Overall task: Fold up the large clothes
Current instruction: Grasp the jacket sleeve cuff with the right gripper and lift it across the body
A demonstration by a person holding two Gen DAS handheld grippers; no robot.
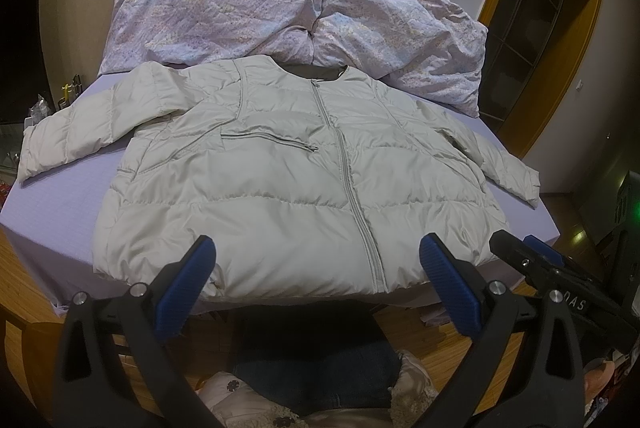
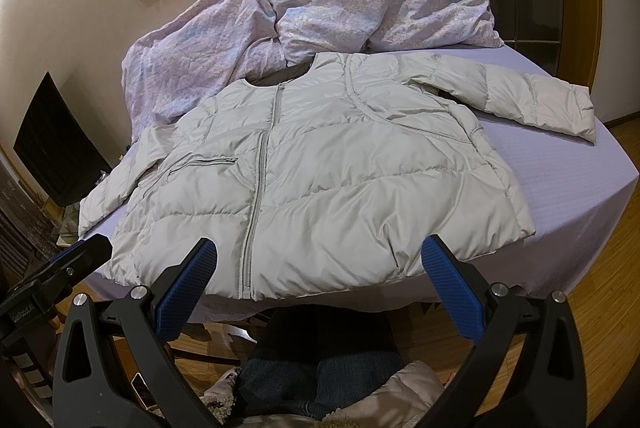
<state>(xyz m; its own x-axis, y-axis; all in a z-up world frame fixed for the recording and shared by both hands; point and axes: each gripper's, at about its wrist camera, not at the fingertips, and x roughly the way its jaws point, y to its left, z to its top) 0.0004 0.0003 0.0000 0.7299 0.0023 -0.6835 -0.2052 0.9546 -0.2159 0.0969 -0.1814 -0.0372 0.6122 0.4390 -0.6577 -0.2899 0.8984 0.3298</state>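
A pale grey puffer jacket (image 1: 288,172) lies flat and zipped on the lilac bed, front up, both sleeves spread out; it also shows in the right wrist view (image 2: 320,180). My left gripper (image 1: 318,252) is open and empty, held just before the jacket's hem near the bed's front edge. My right gripper (image 2: 320,252) is open and empty, also just before the hem. The right gripper shows at the right of the left wrist view (image 1: 532,256), and the left gripper shows at the left of the right wrist view (image 2: 76,256).
A crumpled floral duvet (image 1: 288,12) lies at the head of the bed behind the jacket. The bed sheet (image 1: 52,208) ends at the front edge over a wooden floor (image 2: 600,288). A dark screen (image 2: 56,144) and clutter stand at the left. A door frame (image 1: 560,68) is at the right.
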